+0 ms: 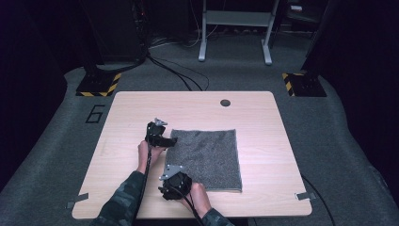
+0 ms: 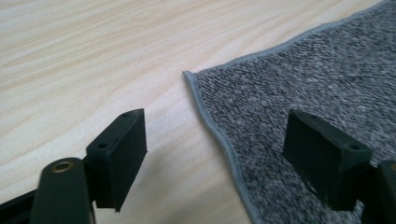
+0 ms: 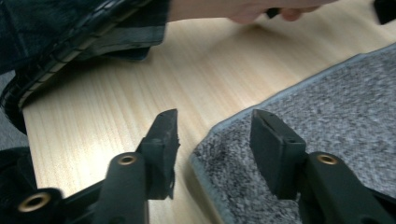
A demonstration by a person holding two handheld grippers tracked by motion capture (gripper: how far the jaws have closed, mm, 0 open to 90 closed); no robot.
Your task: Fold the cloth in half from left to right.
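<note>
A grey speckled cloth [image 1: 207,157] lies flat on the light wooden table [image 1: 263,113]. My left gripper [image 1: 169,140] sits at the cloth's far left corner. In the left gripper view its jaws [image 2: 217,121] stand open astride the hemmed edge of the cloth [image 2: 317,79], one jaw over bare wood and one over the fabric. My right gripper [image 1: 173,179] is at the cloth's near left corner. Its jaws [image 3: 215,119] are open too, with the rounded corner of the cloth [image 3: 336,102] between them and no pad pressing on it.
A round dark hole [image 1: 225,102] marks the table's far side. Tape strips [image 1: 303,195] stick to the near corners. In the right gripper view the person's other hand [image 3: 252,11] and a camouflage sleeve [image 3: 93,28] cross the top. Cables and a metal frame [image 1: 235,28] stand beyond.
</note>
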